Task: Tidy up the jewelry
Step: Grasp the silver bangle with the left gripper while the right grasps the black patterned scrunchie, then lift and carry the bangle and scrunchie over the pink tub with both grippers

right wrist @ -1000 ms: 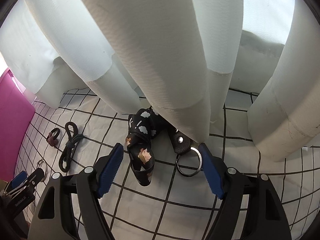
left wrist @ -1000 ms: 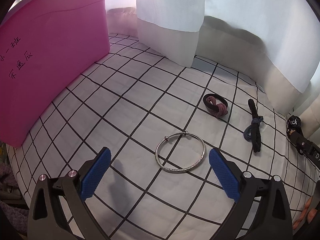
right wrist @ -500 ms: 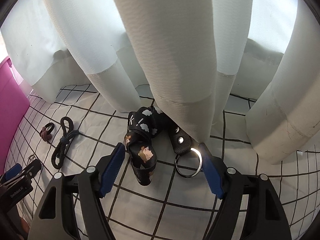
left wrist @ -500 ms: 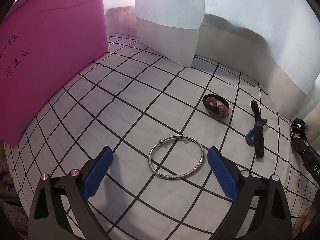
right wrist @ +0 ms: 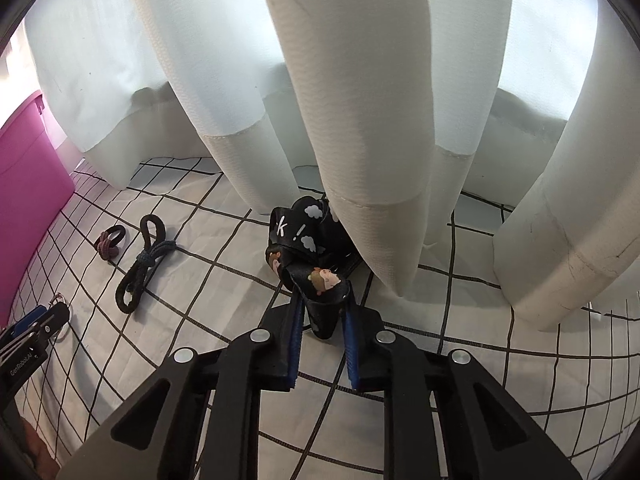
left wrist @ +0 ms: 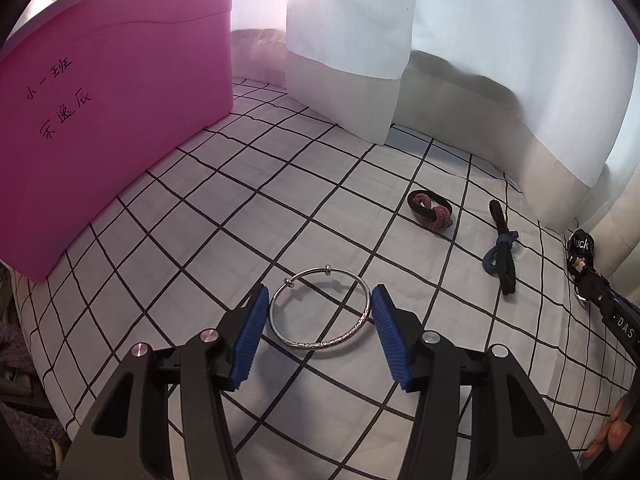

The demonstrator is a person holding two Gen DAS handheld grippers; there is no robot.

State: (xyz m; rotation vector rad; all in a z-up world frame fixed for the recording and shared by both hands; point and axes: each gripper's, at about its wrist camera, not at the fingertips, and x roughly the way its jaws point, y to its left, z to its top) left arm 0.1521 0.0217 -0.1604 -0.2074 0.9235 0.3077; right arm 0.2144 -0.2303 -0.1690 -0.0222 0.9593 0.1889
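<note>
Since a second ago I see both sets of tongs come in: the left gripper (left wrist: 318,322) has just been closing, and its blue pads now flank the silver bangle (left wrist: 320,308) on either side, very near its rim, though I can't tell whether they touch it. The bangle lies flat on the white checked cloth (left wrist: 224,200) between them. The right gripper (right wrist: 320,336) has just been closing too, and its pads are now pressed in on the black printed strap (right wrist: 320,292), pinching the loop end with the cartoon figure; the rest of the strap bunches up against the foot of the white curtain (right wrist: 360,100).

Further out on the cloth I see a black and mauve hair tie (left wrist: 430,210) and, just right of it, a black cord knotted with a blue one (left wrist: 502,254), both lying apart from either gripper. The pink bin (left wrist: 100,120) stands on the left edge of the cloth.
</note>
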